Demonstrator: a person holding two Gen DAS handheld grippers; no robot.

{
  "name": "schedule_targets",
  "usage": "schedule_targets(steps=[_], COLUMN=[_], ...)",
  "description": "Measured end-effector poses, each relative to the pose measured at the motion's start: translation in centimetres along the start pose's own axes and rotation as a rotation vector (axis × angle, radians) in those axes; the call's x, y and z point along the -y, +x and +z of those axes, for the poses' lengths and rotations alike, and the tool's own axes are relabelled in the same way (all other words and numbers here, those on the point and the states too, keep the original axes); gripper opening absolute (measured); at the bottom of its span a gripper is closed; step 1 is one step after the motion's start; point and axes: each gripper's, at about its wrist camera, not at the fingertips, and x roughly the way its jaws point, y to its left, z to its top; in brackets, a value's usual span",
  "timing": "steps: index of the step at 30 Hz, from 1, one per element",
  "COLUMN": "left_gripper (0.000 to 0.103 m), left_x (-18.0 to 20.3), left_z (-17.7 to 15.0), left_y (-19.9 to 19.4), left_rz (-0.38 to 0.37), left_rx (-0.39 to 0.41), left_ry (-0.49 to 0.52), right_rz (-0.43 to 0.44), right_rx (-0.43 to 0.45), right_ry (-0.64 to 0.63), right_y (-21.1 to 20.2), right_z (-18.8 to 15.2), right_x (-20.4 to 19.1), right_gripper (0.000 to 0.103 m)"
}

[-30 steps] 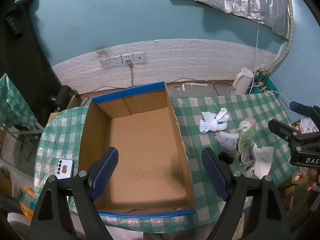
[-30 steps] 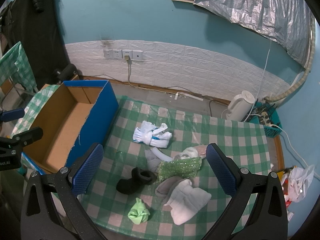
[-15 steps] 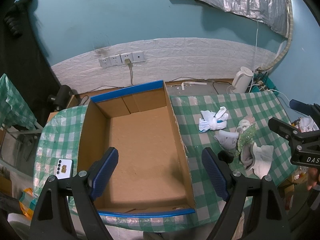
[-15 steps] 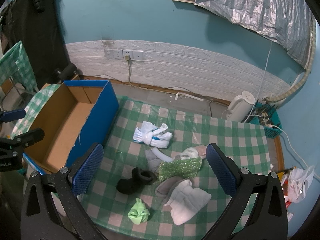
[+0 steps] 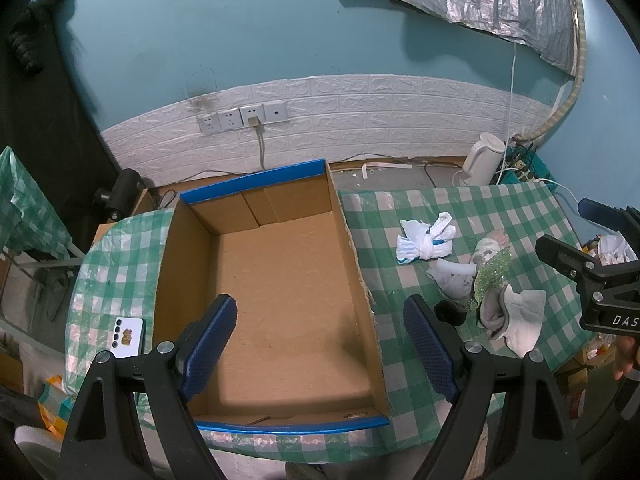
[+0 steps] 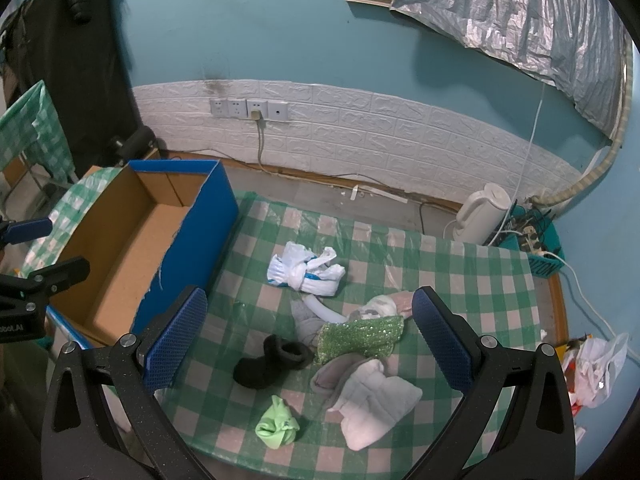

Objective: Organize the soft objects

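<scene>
Both tongs gape wide, empty: left gripper (image 5: 320,344) over box (image 5: 256,216), right gripper (image 6: 310,338) over sock pile (image 6: 360,360) near table's (image 6: 460,280) right edge.

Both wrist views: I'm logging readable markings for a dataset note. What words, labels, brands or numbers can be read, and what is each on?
"DAS": white letters on the right gripper body at the left wrist view's right edge; cut off by the frame.
"obot.AI": white letters on the left gripper body at the right wrist view's left edge; start cut off.
Phone sticker: too small to read.
Teal basket marking: too blurred to read.
</scene>
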Motion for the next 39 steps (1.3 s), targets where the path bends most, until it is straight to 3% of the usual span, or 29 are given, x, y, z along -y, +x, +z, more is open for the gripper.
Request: schedule_targets(steps=[39], left_gripper=[0.087], left_x=[1.7], left_z=[0.0], left_y=[0.5], left_rz=[-0.008], left_rx=[-0.008], left_ry=[0.011], right_rz=[-0.016], right_rx=[-0.004], right_ry=[0.002], right_y=[0.3], right_z=[-0.7], right_x=[0.6], right_gripper=[0.101])
